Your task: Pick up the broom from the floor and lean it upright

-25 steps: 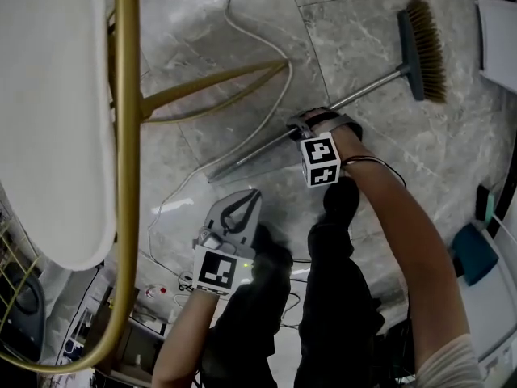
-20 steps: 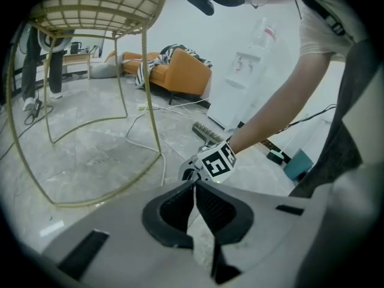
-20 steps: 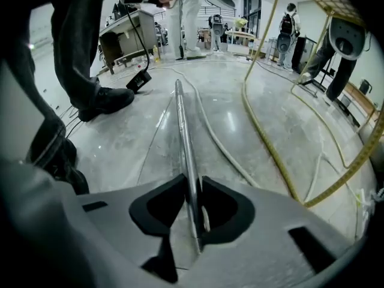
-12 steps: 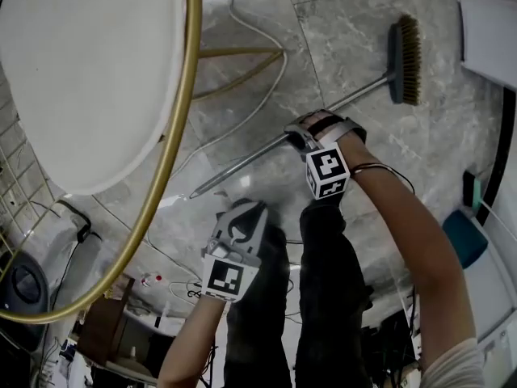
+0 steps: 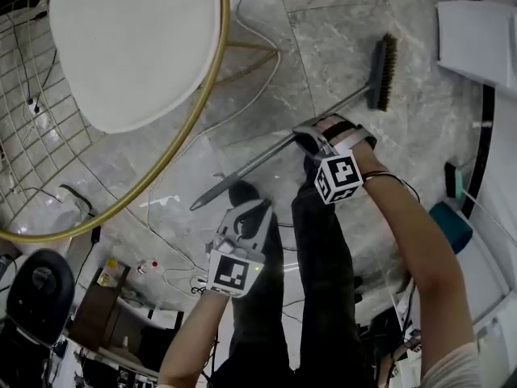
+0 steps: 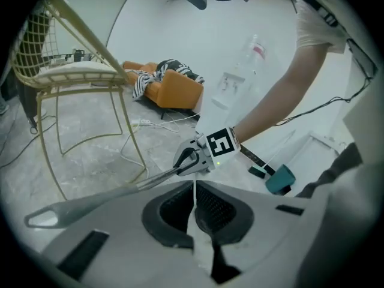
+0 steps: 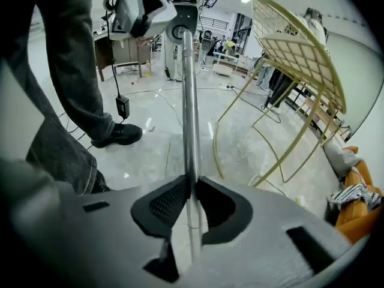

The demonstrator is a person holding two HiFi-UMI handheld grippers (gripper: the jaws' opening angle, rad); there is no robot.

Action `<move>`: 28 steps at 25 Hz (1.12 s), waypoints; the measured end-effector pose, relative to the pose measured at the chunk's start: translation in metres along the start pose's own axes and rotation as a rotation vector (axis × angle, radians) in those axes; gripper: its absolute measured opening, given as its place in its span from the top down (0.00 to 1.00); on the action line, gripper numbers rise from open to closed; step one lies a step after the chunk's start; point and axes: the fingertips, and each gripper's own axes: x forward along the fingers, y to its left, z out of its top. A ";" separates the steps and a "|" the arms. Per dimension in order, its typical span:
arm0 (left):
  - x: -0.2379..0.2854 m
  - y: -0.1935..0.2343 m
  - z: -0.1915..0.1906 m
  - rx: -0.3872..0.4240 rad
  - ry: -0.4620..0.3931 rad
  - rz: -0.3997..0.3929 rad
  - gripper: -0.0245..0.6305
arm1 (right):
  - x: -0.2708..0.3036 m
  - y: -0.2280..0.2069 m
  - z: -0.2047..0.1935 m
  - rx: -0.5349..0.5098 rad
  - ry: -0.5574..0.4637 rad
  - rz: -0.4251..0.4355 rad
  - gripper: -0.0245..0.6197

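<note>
The broom (image 5: 266,158) lies on a slant across the middle of the scene. Its thin metal handle runs from a free grey end at the near left up to the brush head (image 5: 384,71) at the far right, over the grey marble floor (image 5: 347,23). Whether the brush head touches the floor cannot be told. The right gripper (image 7: 192,188) grips the handle partway along, nearer the brush than the free end. Its jaws have just been closing, and its ribbed pads (image 7: 165,206) press on the metal tube from both sides, with the tube running straight up between them. The left gripper (image 6: 195,188) hangs near the free end of the handle, just to the near side of it and apart from it. Its jaws are brought together with only a thin slit between the pads and nothing held there. At the far left stands a gold wire chair (image 5: 133,47) with a white seat, and a white cable (image 5: 271,83) trails over the floor past its legs. The person's dark trousers (image 5: 323,257) fill the near middle, between the two forearms. A teal object (image 5: 451,226) sits on the floor at the right.
</note>
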 end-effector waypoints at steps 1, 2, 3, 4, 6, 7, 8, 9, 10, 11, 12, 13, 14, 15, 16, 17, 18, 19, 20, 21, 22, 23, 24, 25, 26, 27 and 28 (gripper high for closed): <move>-0.007 -0.004 0.005 0.008 -0.002 0.002 0.94 | -0.009 0.000 0.001 0.005 0.005 -0.011 0.85; -0.013 -0.009 0.010 0.017 0.000 0.003 0.94 | -0.017 -0.001 0.002 0.012 0.007 -0.021 0.85; -0.020 -0.014 0.015 0.028 0.004 0.003 0.94 | -0.026 -0.001 0.004 0.023 0.006 -0.031 0.85; -0.025 -0.020 0.020 0.042 0.008 0.002 0.94 | -0.035 -0.003 0.005 0.036 0.003 -0.040 0.85; -0.035 -0.032 0.029 0.064 0.014 0.000 0.94 | -0.052 -0.010 0.007 0.065 -0.002 -0.061 0.85; -0.039 -0.037 0.032 0.068 0.016 -0.001 0.94 | -0.060 -0.014 0.008 0.080 -0.003 -0.072 0.85; -0.043 -0.042 0.035 0.066 0.020 -0.002 0.94 | -0.068 -0.018 0.010 0.096 -0.003 -0.082 0.85; -0.047 -0.047 0.037 0.061 0.023 -0.001 0.94 | -0.075 -0.021 0.012 0.110 -0.005 -0.090 0.85; -0.050 -0.050 0.041 0.058 0.022 0.002 0.94 | -0.083 -0.024 0.014 0.124 -0.007 -0.098 0.85; -0.054 -0.053 0.045 0.057 0.019 0.007 0.94 | -0.090 -0.028 0.016 0.138 -0.010 -0.107 0.85; -0.056 -0.055 0.050 0.059 0.015 0.012 0.94 | -0.097 -0.032 0.018 0.153 -0.013 -0.117 0.85; -0.059 -0.056 0.056 0.061 0.009 0.017 0.94 | -0.104 -0.036 0.020 0.169 -0.016 -0.128 0.85; -0.062 -0.057 0.062 0.064 0.001 0.022 0.94 | -0.110 -0.040 0.022 0.187 -0.019 -0.138 0.85; -0.066 -0.059 0.067 0.066 -0.007 0.027 0.94 | -0.117 -0.043 0.025 0.209 -0.021 -0.146 0.85; -0.069 -0.061 0.073 0.068 -0.016 0.032 0.94 | -0.123 -0.045 0.027 0.233 -0.024 -0.154 0.85; -0.073 -0.063 0.077 0.069 -0.024 0.038 0.94 | -0.129 -0.048 0.030 0.257 -0.026 -0.162 0.85; -0.076 -0.066 0.083 0.071 -0.032 0.041 0.94 | -0.134 -0.050 0.033 0.282 -0.030 -0.172 0.85; -0.078 -0.068 0.089 0.072 -0.038 0.041 0.94 | -0.138 -0.052 0.036 0.305 -0.035 -0.182 0.85; -0.080 -0.070 0.093 0.074 -0.043 0.043 0.94 | -0.141 -0.054 0.038 0.327 -0.041 -0.193 0.85; -0.082 -0.071 0.096 0.076 -0.048 0.048 0.94 | -0.144 -0.057 0.041 0.350 -0.048 -0.203 0.85; -0.086 -0.071 0.099 0.078 -0.053 0.055 0.94 | -0.148 -0.060 0.046 0.374 -0.055 -0.213 0.85; -0.093 -0.071 0.103 0.078 -0.058 0.062 0.94 | -0.154 -0.063 0.054 0.399 -0.062 -0.221 0.85; -0.102 -0.070 0.106 0.076 -0.065 0.070 0.94 | -0.159 -0.066 0.063 0.424 -0.068 -0.228 0.84; -0.111 -0.070 0.109 0.073 -0.072 0.078 0.94 | -0.164 -0.068 0.073 0.449 -0.073 -0.233 0.84; -0.121 -0.070 0.112 0.069 -0.081 0.084 0.94 | -0.167 -0.069 0.082 0.471 -0.076 -0.235 0.84; -0.129 -0.070 0.115 0.066 -0.090 0.088 0.94 | -0.169 -0.069 0.091 0.490 -0.080 -0.236 0.84; -0.138 -0.070 0.120 0.067 -0.094 0.092 0.94 | -0.169 -0.069 0.100 0.505 -0.084 -0.236 0.84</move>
